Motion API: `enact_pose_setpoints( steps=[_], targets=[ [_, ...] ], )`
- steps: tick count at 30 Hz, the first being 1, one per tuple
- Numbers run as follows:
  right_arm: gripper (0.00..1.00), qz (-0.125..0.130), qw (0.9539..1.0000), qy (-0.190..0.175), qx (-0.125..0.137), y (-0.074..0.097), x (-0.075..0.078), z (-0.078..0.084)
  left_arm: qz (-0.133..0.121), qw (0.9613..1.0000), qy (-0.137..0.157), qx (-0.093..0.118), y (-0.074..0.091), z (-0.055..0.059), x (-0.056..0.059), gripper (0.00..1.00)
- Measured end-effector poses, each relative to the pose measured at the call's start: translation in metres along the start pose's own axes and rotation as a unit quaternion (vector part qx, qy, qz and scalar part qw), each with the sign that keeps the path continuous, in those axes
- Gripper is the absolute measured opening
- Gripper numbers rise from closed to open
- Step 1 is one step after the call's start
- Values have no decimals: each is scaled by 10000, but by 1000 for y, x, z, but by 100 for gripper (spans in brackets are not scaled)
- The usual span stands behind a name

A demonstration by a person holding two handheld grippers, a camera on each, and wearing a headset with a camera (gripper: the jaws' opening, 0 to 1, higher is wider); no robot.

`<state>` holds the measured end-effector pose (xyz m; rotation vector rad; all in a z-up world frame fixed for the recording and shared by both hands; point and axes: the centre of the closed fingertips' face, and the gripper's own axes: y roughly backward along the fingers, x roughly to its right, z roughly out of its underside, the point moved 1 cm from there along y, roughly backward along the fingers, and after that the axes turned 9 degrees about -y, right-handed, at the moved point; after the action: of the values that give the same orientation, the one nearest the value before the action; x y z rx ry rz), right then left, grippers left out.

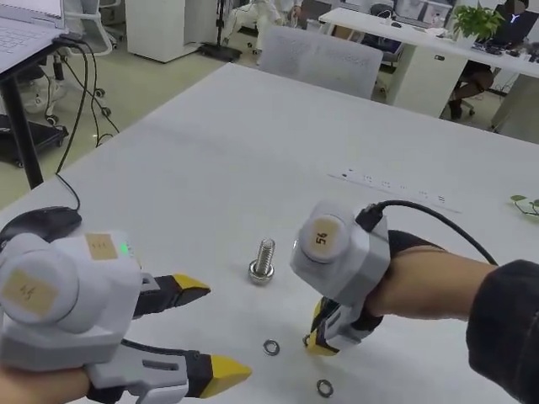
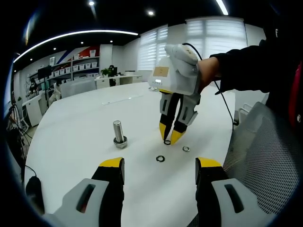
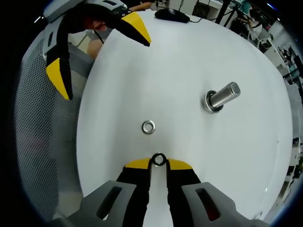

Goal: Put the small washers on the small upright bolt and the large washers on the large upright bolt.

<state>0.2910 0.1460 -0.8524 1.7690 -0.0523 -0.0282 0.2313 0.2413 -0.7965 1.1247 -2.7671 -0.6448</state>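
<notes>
- Right gripper pinches a small silver ring washer, half hidden between its jaws.
- Left gripper spreads wide at the white table's near edge, body cut off.

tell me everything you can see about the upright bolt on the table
The bolt is silvery metal, its threaded shank upright, thread end up, on the white table. Its base is wider and ringed; whether that is just the head is unclear. Only the table touches it. Loose washers lie apart in front of it, and the right claw, closed around one washer, stands beside it without contact.
</notes>
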Motion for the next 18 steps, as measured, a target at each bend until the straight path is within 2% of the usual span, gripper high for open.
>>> enact_pose_setpoints(
  steps=[2, 18],
  targets=[
    [13, 6, 10000, -2, -3, 1, 0, 1, 5, 10000, 2, 2, 0, 0, 0, 60],
    [13, 296, 9990, -197, 256, 50, 11, 12, 31, 10000, -9, 13, 1, 0, 3, 60]
  ],
)
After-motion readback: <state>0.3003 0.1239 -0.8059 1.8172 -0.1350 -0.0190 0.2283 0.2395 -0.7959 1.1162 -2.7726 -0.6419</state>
